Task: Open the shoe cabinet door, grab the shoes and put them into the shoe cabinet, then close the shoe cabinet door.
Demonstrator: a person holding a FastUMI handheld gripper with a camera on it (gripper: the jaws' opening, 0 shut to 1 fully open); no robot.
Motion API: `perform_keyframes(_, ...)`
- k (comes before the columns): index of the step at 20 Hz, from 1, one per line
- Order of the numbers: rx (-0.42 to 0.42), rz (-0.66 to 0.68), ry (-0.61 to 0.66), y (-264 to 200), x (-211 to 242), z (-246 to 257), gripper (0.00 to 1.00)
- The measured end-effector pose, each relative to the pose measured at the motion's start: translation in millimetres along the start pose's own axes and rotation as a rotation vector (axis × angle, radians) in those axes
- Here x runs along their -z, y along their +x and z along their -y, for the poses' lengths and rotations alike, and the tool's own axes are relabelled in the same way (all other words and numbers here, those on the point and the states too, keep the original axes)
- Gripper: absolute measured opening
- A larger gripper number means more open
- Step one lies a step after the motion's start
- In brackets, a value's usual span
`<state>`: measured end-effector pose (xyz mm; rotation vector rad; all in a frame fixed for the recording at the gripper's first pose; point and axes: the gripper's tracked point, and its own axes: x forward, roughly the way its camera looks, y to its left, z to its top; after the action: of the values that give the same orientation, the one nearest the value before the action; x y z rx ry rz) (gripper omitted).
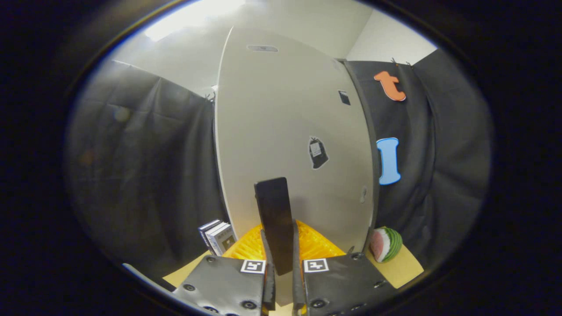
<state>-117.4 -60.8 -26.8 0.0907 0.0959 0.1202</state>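
Gripper view: the hand-held gripper (283,267) pinches a dark flat handle (275,221) on the pale shoe cabinet door (290,123).

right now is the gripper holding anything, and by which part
Yes: the gripper is shut on the flat black handle that stands out from the pale grey cabinet door. Both fingers clamp the handle's lower end, its upper part rising clear above them.
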Motion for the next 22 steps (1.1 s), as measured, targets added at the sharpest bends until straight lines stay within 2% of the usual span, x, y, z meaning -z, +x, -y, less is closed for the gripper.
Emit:
perform_keyframes(5, 0.032, 0.007, -0.005, -33.1, -6.6, 38.6, 0.17)
perform_keyframes(11, 0.114, 0.021, -0.001, -64.9, -10.8, 97.7, 0.15)
perform_keyframes(17, 0.184, 0.027, 0.007, -76.7, -11.7, 136.3, 0.1)
perform_keyframes(22, 0.209, 0.029, 0.027, -79.2, -11.2, 157.2, 0.08)
